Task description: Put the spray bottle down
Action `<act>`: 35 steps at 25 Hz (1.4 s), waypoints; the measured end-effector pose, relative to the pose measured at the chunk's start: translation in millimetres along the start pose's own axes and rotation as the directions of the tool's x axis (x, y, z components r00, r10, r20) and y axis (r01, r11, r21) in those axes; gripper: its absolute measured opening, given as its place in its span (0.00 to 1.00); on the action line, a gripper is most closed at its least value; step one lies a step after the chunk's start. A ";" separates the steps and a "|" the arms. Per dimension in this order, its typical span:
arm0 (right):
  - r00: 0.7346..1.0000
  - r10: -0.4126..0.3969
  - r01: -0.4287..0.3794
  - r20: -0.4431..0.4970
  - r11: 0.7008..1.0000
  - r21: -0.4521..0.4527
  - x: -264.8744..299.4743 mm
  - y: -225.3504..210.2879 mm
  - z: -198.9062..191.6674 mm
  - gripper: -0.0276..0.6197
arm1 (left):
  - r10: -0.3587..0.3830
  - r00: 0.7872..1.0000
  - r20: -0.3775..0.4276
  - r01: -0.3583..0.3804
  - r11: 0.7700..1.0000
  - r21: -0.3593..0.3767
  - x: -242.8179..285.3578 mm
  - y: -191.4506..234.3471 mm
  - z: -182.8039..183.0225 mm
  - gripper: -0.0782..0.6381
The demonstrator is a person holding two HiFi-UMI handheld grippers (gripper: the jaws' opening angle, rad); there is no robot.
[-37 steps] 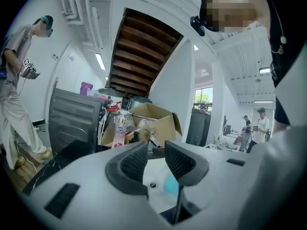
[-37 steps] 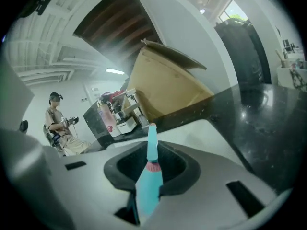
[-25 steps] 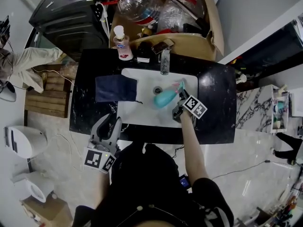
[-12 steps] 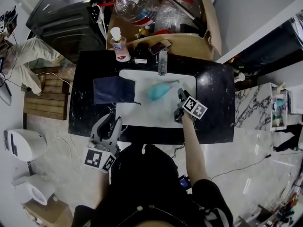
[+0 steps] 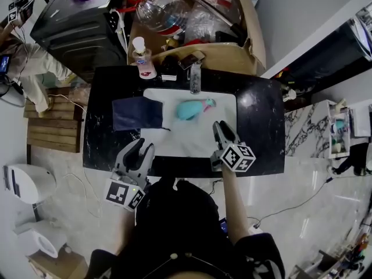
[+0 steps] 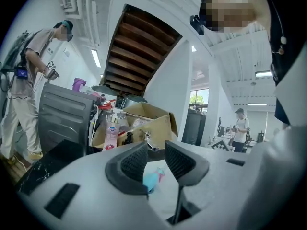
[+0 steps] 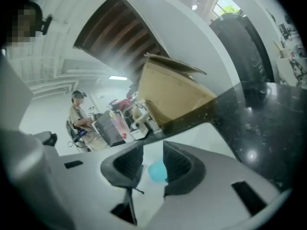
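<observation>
The teal spray bottle [image 5: 190, 109] lies on its side in the white sink [image 5: 174, 138], its pink-tipped nozzle toward the faucet. My right gripper [image 5: 222, 133] hangs over the sink's front right part, well clear of the bottle. Its jaws are closing with nothing between them. In the right gripper view the bottle [image 7: 156, 171] shows beyond the gap of the right gripper [image 7: 152, 159]. My left gripper [image 5: 139, 153] hovers open at the counter's front edge. In the left gripper view the bottle [image 6: 153, 180] shows past the empty left gripper [image 6: 154, 159].
A dark blue cloth [image 5: 136, 114] drapes over the sink's left rim. A faucet [image 5: 195, 77] stands behind the basin, with a soap pump bottle [image 5: 142, 57] to its left. A cardboard box [image 5: 200, 52] of clutter sits behind the black counter [image 5: 261, 127]. People stand in the background.
My right gripper let go of the spray bottle, then drew back toward the sink's front edge and rose. The bottle stays lying in the sink. The left gripper barely moved.
</observation>
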State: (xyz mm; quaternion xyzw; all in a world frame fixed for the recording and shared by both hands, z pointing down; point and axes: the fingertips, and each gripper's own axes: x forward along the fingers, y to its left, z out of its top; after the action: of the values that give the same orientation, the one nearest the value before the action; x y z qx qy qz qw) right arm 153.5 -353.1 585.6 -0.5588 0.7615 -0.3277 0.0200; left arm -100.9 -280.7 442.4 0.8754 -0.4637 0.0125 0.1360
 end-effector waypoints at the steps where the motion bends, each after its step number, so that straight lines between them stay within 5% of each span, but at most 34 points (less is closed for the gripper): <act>1: 0.999 0.025 -0.024 0.025 0.999 -0.022 -15.1 17.1 4.0 0.24 | -0.008 1.000 0.004 0.008 1.000 0.002 1.8 -2.1 1.1 0.27; 7: 0.991 0.057 -0.035 0.118 0.982 -0.185 -88.7 87.2 15.2 0.15 | -0.052 0.998 0.023 0.052 0.999 0.008 9.8 -13.8 4.4 0.27; 14: 0.979 0.088 -0.021 0.185 0.941 -0.337 -108.5 114.2 40.9 0.05 | -0.109 0.993 0.039 0.108 0.994 0.023 16.5 -30.5 8.4 0.27; 35: 0.969 0.084 0.014 0.232 0.921 -0.390 -114.4 123.4 63.4 0.05 | -0.133 0.989 0.060 0.132 0.991 0.031 17.1 -35.9 15.2 0.23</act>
State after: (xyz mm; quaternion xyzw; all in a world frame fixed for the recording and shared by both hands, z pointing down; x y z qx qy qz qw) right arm 118.1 -264.6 433.2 -0.5738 0.8131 -0.0982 0.0083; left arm -63.4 -279.2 422.2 0.9060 -0.4083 -0.0177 0.1103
